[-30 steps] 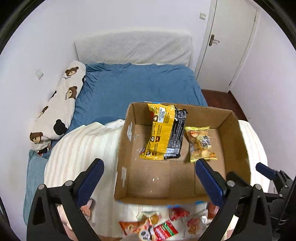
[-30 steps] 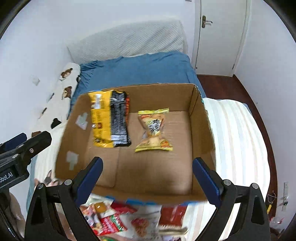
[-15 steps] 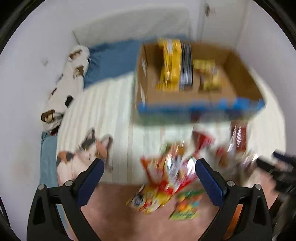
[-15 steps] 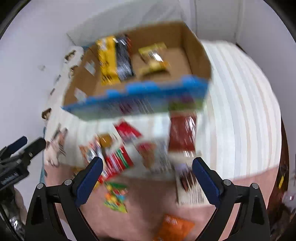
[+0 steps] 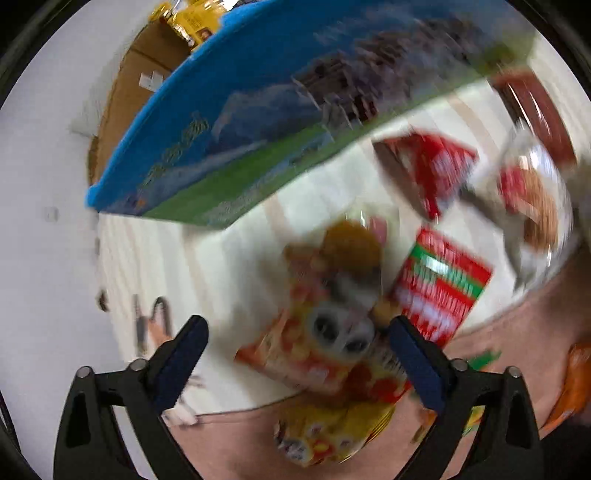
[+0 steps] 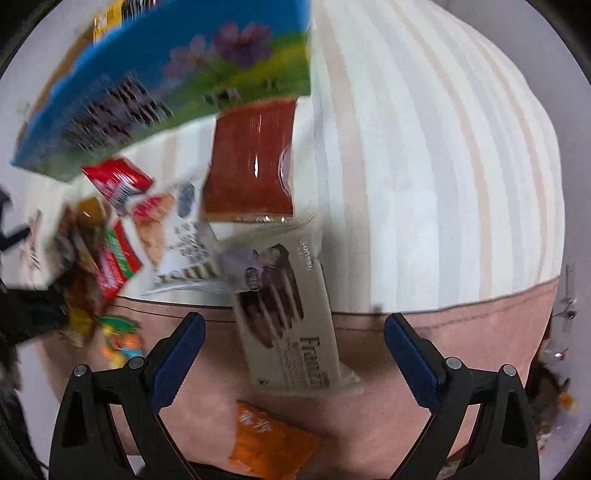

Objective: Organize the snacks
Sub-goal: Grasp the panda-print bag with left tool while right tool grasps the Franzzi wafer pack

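Two claws hang spread wide and empty over a heap of snack packets on the bed. Nearest the right claw (image 6: 293,347) lies an orange packet (image 6: 271,441) on the pink blanket (image 6: 424,332), and between its fingers reaches a beige Franzi biscuit pack (image 6: 291,321), lying across the blanket's edge onto the striped cover (image 6: 424,166). Just beyond it rests a dark red packet (image 6: 251,162), touching the biscuit pack's far end, with a white pouch (image 6: 181,236) beside it to the left.

Under the left claw (image 5: 297,360) sits an orange-and-yellow bag with a panda face (image 5: 321,332), blurred, overlapping a yellow packet (image 5: 332,424) nearer the camera. A red-and-green packet (image 5: 443,288) lies just to its right, and farther off a red wrapper (image 5: 436,166). Beyond all of these stands the cardboard box (image 5: 240,122), its blue and green printed side facing both cameras, with a yellow pack (image 5: 192,22) showing inside at its far end.
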A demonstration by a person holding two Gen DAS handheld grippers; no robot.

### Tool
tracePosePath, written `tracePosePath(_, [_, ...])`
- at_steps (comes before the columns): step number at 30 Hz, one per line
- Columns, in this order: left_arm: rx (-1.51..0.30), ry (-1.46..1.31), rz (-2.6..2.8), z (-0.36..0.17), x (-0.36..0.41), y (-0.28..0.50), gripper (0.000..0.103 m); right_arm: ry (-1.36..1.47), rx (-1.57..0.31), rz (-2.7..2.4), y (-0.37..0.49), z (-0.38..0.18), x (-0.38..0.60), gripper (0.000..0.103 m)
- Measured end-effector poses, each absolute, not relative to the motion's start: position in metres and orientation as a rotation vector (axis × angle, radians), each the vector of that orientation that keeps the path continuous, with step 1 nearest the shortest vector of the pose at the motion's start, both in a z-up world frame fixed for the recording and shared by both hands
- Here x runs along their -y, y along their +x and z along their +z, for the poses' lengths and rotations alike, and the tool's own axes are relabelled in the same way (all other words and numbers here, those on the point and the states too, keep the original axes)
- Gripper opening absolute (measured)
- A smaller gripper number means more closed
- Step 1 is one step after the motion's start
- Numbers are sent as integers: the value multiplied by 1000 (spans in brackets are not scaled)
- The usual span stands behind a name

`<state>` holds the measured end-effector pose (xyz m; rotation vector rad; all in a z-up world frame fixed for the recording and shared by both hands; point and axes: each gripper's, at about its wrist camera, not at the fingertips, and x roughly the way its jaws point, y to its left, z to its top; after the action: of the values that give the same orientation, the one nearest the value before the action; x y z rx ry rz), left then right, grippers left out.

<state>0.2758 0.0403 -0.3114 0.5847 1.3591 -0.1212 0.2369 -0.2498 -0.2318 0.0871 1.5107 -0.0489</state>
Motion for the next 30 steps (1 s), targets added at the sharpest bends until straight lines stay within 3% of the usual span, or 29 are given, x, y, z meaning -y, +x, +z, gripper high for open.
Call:
tracePosePath(1, [-1405, 484, -116, -312, -48, 285, 81, 57, -1518, -53, 238, -237, 247, 98])
tracePosePath(2, [-1436, 409, -109, -313, -55, 291, 68, 41, -1512, -52, 239, -240, 246, 95])
tracePosePath(3, [-1473, 303, -101, -314, -65, 297, 61, 24, -1506, -50, 239, -243, 244, 84])
tracePosePath(6, [-1513, 127, -60, -317, -89, 301, 59, 62, -1515, -30, 239, -248, 241, 59])
tracePosePath(10, [-1542, 10, -49, -319, -110, 290, 59, 139, -1568, 34, 232, -257, 237, 58])
tracePosePath(14, [-1561, 67, -81, -322, -113, 280, 60, 182, -1619, 75, 224, -266, 233, 59])
tracePosePath(15, [-1551, 91, -101, -323, -111, 275, 60, 178, -1618, 75, 224, -266, 233, 63])
tracePosePath(18, [-1532, 148, -183, -313, -104, 269, 60, 186, -1625, 82, 224, -269, 228, 85])
tracePosePath(19, [-1527, 163, -209, -306, -98, 266, 60, 183, -1622, 83, 224, -270, 225, 87])
tracePosePath(23, [-1527, 281, -320, -298, -83, 252, 63, 156, -1615, 92, 226, -269, 202, 89])
tracePosePath(28, [-1528, 552, -273, -328, -55, 235, 63, 72, -1611, 81, 225, -274, 182, 89])
tracePosePath(29, [-1538, 538, -247, -333, -57, 233, 63, 55, -1597, 70, 224, -274, 179, 87])
tracePosePath(30, [-1554, 483, -206, -335, -61, 236, 61, 21, -1580, 44, 222, -273, 178, 72])
